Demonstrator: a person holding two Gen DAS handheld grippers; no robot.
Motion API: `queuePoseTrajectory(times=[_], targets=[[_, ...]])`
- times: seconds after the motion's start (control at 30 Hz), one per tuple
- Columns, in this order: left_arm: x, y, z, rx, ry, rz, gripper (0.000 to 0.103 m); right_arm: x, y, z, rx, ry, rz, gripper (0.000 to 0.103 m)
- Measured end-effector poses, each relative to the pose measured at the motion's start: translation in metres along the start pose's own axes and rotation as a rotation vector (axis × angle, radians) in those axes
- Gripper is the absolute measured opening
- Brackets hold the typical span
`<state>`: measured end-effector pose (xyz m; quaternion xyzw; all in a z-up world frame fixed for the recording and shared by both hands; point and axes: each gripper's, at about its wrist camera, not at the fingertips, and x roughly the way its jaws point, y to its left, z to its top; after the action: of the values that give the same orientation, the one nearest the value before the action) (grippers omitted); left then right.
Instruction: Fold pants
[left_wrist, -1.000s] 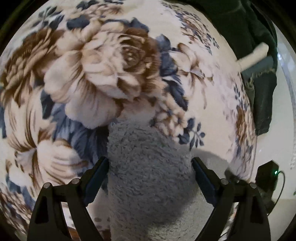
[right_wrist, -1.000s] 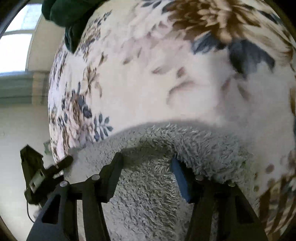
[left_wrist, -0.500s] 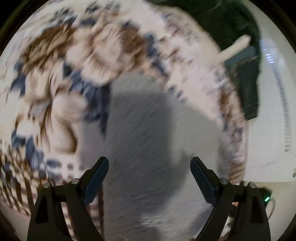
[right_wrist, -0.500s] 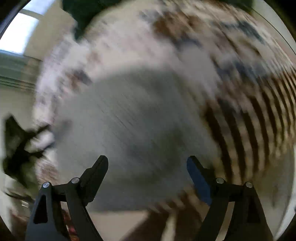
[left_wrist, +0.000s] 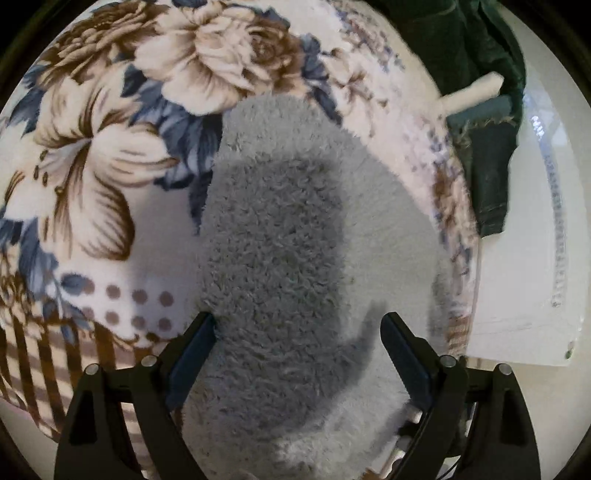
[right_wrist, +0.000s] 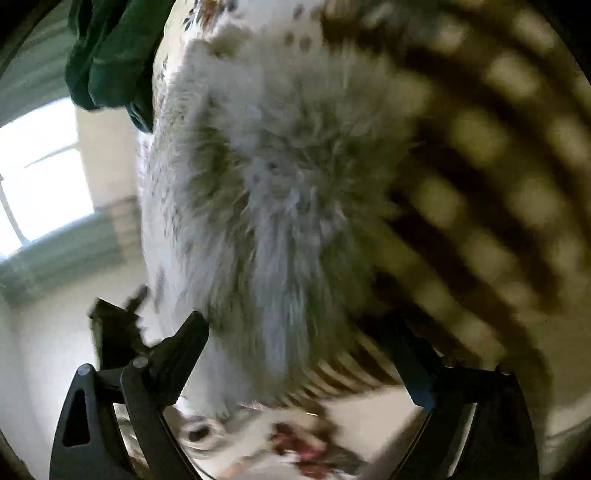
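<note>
Left tool (left_wrist: 297, 343): jaws spread wide, gripping nothing, poised above the grey fabric.
Pants (left_wrist: 295, 258): fluffy grey fleece, lying flat on the floral blanket (left_wrist: 110, 155), running from between the left jaws up to a rounded end near the big printed flower; near end cut off by the frame; part in shadow.
Green garment (left_wrist: 487, 170): dark, bunched at the blanket's far right edge, partly cut off at top.
Right tool (right_wrist: 299, 347): jaws wide apart, nothing clamped; right finger barely distinguishable from the blurred dark stripes.
Right view: smeared; pants (right_wrist: 280, 206) sharp only in the middle, edges unreadable.
Window (right_wrist: 40, 173): bright, overexposed, at far left.
</note>
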<state>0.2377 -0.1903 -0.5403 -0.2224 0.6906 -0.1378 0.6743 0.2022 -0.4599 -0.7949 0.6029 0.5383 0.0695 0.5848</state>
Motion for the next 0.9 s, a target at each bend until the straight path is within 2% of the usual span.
queuePoseTrajectory(times=[0.1, 0.2, 0.3, 0.43, 0.5, 0.53, 0.6, 0.7, 0.83, 0.9], targets=[[0.008, 0.003, 0.000, 0.026, 0.010, 0.031, 0.091, 0.017, 0.011, 0.004, -0.084, 0.002, -0.019, 0.103], [0.015, 0.012, 0.002, 0.034, 0.023, 0.030, 0.094, 0.014, 0.016, 0.004, -0.094, 0.015, -0.006, 0.103], [0.027, 0.026, 0.001, 0.005, 0.051, -0.012, 0.100, 0.007, 0.020, 0.003, -0.096, 0.049, 0.048, 0.103], [0.038, 0.039, -0.002, -0.077, 0.072, -0.099, 0.099, 0.008, 0.024, 0.001, -0.130, 0.080, -0.016, 0.103], [0.034, 0.035, -0.005, -0.058, 0.044, -0.109, 0.095, 0.003, 0.032, -0.002, -0.157, 0.073, -0.035, 0.102], [0.031, 0.031, -0.006, -0.038, 0.033, -0.115, 0.091, 0.002, 0.036, -0.004, -0.175, 0.074, -0.053, 0.098], [0.025, 0.027, -0.010, -0.019, 0.011, -0.134, 0.072, -0.001, 0.042, -0.011, -0.203, 0.072, -0.081, 0.061], [0.016, 0.022, -0.014, 0.007, -0.013, -0.161, 0.057, -0.010, 0.046, -0.018, -0.194, 0.039, -0.077, 0.050], [0.003, 0.019, -0.014, 0.019, -0.034, -0.179, 0.052, -0.026, 0.058, -0.028, -0.204, 0.001, -0.075, 0.046], [-0.004, 0.019, -0.014, 0.014, -0.044, -0.184, 0.052, -0.036, 0.059, -0.031, -0.181, 0.016, -0.067, 0.046]])
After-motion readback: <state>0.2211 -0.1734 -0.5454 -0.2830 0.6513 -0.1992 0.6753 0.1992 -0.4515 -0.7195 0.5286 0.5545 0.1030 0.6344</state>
